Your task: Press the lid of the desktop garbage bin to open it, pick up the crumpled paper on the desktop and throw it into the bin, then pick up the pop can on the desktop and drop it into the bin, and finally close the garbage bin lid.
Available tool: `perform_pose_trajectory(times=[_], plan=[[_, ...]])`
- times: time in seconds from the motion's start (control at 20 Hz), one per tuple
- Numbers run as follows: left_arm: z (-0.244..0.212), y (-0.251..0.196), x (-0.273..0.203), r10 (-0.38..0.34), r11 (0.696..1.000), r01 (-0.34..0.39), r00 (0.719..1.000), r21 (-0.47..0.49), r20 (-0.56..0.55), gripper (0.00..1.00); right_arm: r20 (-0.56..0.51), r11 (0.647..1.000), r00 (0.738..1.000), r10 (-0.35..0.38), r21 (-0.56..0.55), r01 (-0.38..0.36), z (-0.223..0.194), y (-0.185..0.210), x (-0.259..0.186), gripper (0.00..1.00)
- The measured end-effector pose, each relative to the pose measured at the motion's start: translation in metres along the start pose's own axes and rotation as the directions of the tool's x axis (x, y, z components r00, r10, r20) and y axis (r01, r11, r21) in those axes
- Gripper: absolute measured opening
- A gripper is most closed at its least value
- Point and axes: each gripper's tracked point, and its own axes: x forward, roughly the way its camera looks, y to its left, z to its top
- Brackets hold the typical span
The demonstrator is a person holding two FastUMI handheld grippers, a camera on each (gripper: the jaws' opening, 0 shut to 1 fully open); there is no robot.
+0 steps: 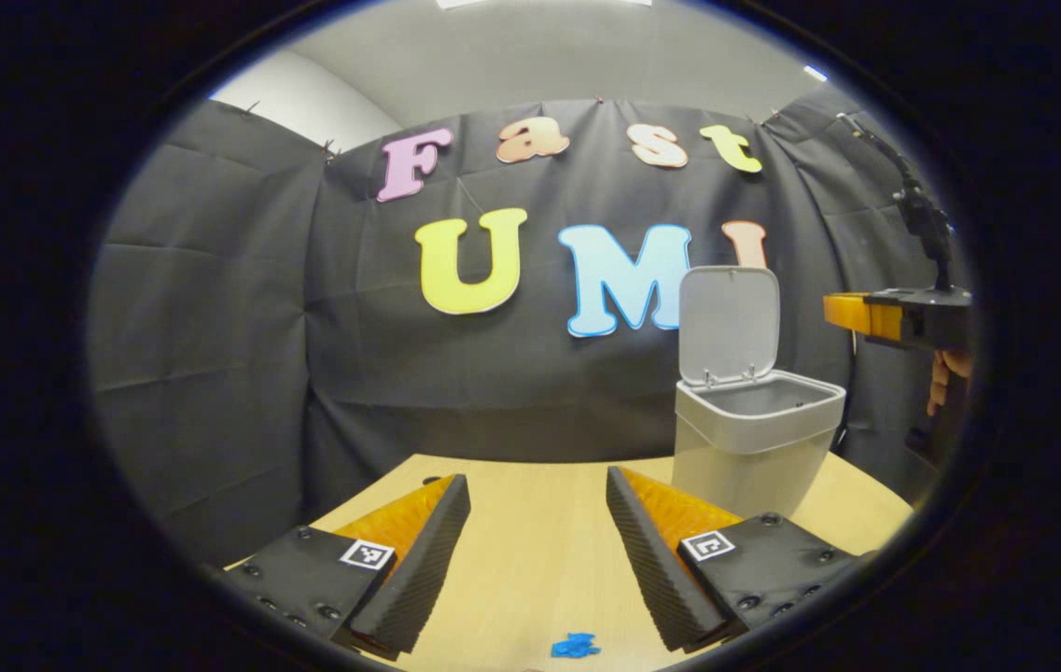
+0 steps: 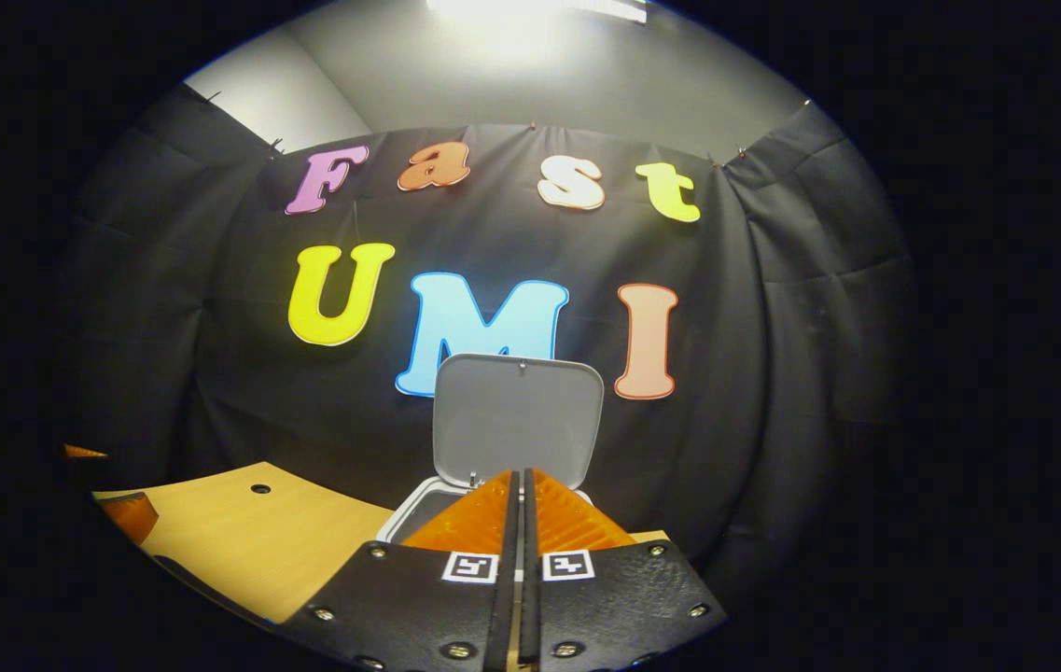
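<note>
The white desktop bin [image 1: 754, 448] stands on the wooden table [image 1: 530, 560] to the right in the left gripper view, its lid [image 1: 729, 322] raised upright and its inside dark. My left gripper [image 1: 535, 478] hovers low over the table with its fingers wide apart and nothing between them. My right gripper [image 1: 894, 317], held by a hand [image 1: 945, 378], hangs above and to the right of the bin. In the right gripper view my right gripper [image 2: 521, 474] is shut with nothing in it, right over the bin's rim [image 2: 409, 513] and in front of the raised lid [image 2: 519, 415].
A small blue scrap [image 1: 575, 645] lies on the table just before my left gripper's fingers. The black cloth wall stands close behind the bin. In the right gripper view the table [image 2: 241, 541] has a round hole [image 2: 259, 487] at the left.
</note>
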Motion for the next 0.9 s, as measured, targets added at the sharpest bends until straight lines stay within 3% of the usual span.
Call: perform_pose_trajectory(times=[0.05, 0.2, 0.25, 0.35, 0.45, 0.55, 0.6, 0.7, 0.75, 0.8, 0.85, 0.9], plan=[[-0.005, 0.002, -0.001, -0.003, 1.000, 0.003, 1.000, -0.009, -0.012, 1.00, 0.011, 1.000, 1.000, 0.001, -0.002, -0.001, 0.001, 0.002, -0.004, 0.13], [-0.012, 0.007, -0.002, -0.004, 1.000, 0.003, 1.000, -0.017, -0.029, 1.00, 0.043, 1.000, 0.999, -0.013, -0.011, 0.013, 0.010, 0.004, -0.014, 0.25], [-0.014, 0.008, -0.002, -0.007, 1.000, 0.007, 1.000, -0.014, -0.030, 1.00, 0.049, 1.000, 0.999, -0.017, -0.010, 0.018, 0.010, 0.005, -0.018, 0.34], [-0.020, 0.009, -0.002, -0.021, 1.000, 0.021, 0.999, -0.008, -0.041, 1.00, 0.057, 0.999, 0.998, -0.035, 0.000, 0.035, 0.011, 0.004, -0.025, 0.35], [-0.028, 0.010, -0.004, -0.033, 0.999, 0.034, 0.998, 0.004, -0.057, 1.00, 0.052, 0.999, 0.998, -0.039, 0.024, 0.038, 0.009, 0.008, -0.031, 0.48], [-0.039, 0.009, -0.005, -0.051, 0.999, 0.052, 0.996, 0.015, -0.078, 1.00, 0.047, 0.998, 0.998, -0.040, 0.042, 0.038, 0.006, 0.010, -0.039, 0.50], [-0.043, 0.007, -0.006, -0.060, 0.998, 0.062, 0.994, 0.019, -0.087, 0.91, 0.043, 0.998, 0.998, -0.046, 0.044, 0.044, 0.004, 0.010, -0.042, 0.50], [-0.055, 0.002, -0.007, -0.078, 0.996, 0.081, 0.991, 0.025, -0.109, 0.96, 0.034, 0.998, 0.998, -0.054, 0.045, 0.052, -0.002, 0.010, -0.048, 0.59], [-0.061, 0.000, -0.008, -0.086, 0.996, 0.090, 0.989, 0.028, -0.119, 0.96, 0.027, 0.997, 0.998, -0.054, 0.048, 0.053, -0.005, 0.011, -0.051, 0.73], [-0.067, -0.002, -0.008, -0.091, 0.995, 0.096, 0.987, 0.034, -0.132, 0.96, 0.022, 0.997, 0.998, -0.051, 0.052, 0.050, -0.007, 0.012, -0.055, 0.67], [-0.075, -0.003, -0.007, -0.095, 0.994, 0.103, 0.984, 0.042, -0.149, 0.96, 0.019, 0.998, 0.999, -0.033, 0.054, 0.032, -0.009, 0.018, -0.056, 0.68], [-0.082, -0.005, -0.006, -0.100, 0.993, 0.110, 0.980, 0.050, -0.171, 0.97, 0.013, 0.999, 1.000, -0.021, 0.051, 0.020, -0.011, 0.021, -0.059, 0.84]])
